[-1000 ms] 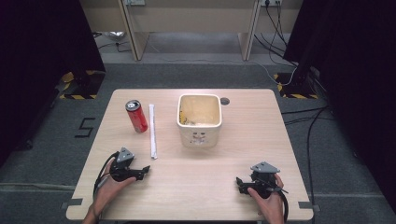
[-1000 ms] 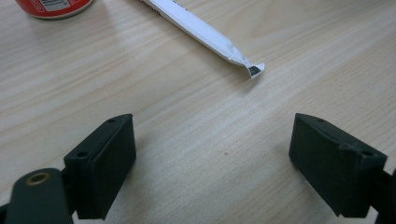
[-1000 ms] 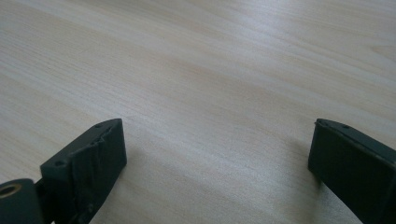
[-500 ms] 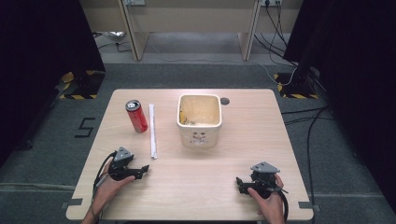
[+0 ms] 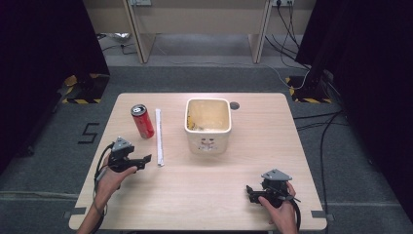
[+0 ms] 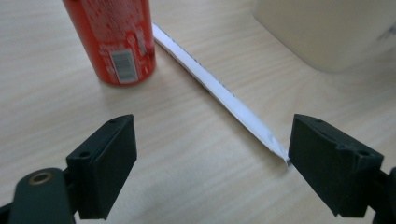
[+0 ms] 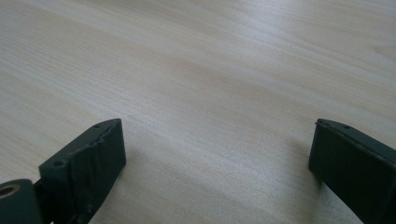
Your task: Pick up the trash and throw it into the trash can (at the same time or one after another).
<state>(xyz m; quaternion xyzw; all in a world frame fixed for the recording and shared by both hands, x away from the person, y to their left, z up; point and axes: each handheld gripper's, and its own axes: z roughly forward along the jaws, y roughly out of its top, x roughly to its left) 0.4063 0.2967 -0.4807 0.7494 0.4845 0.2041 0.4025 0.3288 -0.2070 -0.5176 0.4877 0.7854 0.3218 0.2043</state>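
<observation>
Wrapped straw [image 5: 158,137] lies lengthwise, pointing away from person.

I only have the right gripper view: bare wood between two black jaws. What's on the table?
Observer: A red can stands at the far left, upright, with a wrapped straw lying flat beside it.
Operator: Anything else?
Observer: A cream square tub sits mid-table, open on top.
Operator: Where's the left tool?
Observer: The left tool is open, its jaws wide apart, pointed at the straw's near end; one jaw is right next to the tip.
Operator: And mine?
Observer: The right tool is open too, low at the table's near right, well away from everything.
</observation>
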